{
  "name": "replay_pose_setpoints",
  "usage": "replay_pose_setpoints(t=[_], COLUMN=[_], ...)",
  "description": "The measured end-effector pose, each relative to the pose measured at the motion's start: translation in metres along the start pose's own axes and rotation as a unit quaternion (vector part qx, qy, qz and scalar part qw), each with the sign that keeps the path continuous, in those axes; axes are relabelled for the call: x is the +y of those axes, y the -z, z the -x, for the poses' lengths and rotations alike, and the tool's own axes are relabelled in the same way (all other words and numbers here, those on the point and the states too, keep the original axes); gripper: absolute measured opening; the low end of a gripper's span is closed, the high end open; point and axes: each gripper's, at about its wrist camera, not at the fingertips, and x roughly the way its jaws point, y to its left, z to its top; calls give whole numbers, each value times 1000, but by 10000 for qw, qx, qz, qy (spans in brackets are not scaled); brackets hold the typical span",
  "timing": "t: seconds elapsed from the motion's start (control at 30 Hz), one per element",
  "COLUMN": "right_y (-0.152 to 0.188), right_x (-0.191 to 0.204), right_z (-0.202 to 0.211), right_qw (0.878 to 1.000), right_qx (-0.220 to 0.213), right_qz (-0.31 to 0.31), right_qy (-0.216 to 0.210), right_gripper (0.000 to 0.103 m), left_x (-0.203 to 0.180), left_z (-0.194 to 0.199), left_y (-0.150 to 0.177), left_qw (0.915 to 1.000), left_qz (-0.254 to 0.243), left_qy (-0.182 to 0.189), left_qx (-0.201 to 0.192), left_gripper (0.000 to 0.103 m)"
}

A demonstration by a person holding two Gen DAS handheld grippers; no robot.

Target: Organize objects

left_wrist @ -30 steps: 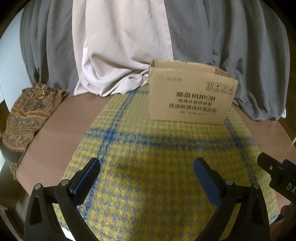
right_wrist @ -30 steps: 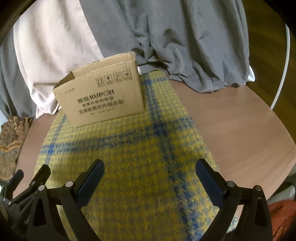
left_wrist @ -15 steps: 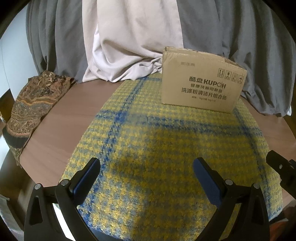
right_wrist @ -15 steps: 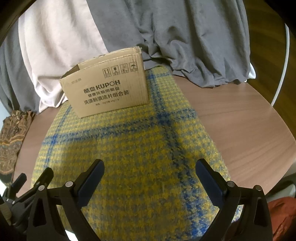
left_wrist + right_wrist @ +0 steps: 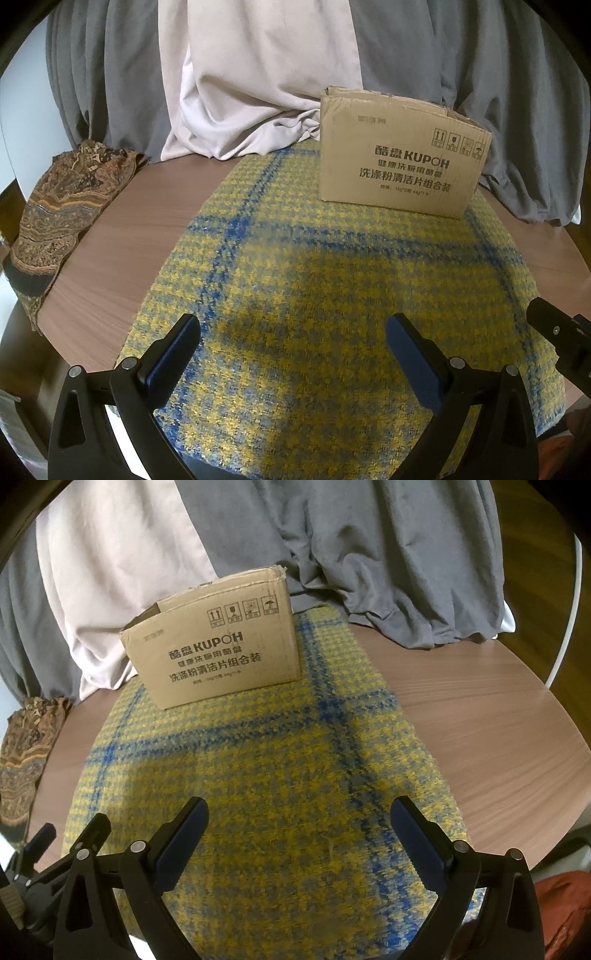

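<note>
Your left gripper (image 5: 293, 330) hangs over the near part of the yellow-blue plaid cloth (image 5: 332, 280), jaws wide apart, nothing btwn them. Blue pads (image 5: 173, 354) face inward, both clear of the fabric as far as you can tell. Your right gripper (image 5: 299, 814) is same deal: jaws spread, empty, above the near half of the cloth.

Cardboard box (image 5: 400, 162) w/ KUPOH print sits upright at the far edge of the cloth, top flaps open; contents not visible from either cam. In the left wrist view it's far and right of center; in the right wrist view the box (image 5: 218, 642) is far and left of center. It's well apart from both grippers.

Cloth lies flat on a round wooden table (image 5: 107, 254), bare wood showing left and right of it. Patterned brown fabric (image 5: 62, 206) is draped over the table's far-left edge, apart from the plaid cloth. Grey curtain (image 5: 480, 55) and pale pink curtain (image 5: 258, 74) hang behind the table, hems bunched on the wood just behind the box. The pink hem looks to touch the box's far-left side, can't tell for sure.

In the left wrist view a bit of your right gripper pokes in at the right edge; in the right wrist view part of the left one shows at near left. White tube (image 5: 569, 609) curves along the far right. Orange-red item (image 5: 561, 904) at near right below table edge, too blurry to ID.
</note>
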Motion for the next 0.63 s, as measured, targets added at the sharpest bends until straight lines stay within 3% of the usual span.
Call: replay_pose_setpoints(t=[0.63], right_y=[2], right_x=[-3], right_z=[-4], right_qw=[10000], right_qx=[70], right_qz=[-55], right_qy=[-15], right_gripper=[99], left_x=[1], left_z=[-4], left_y=[2], left_qw=[9999], left_qz=[32], left_qy=[-67], left_qx=[150], left_gripper=[102])
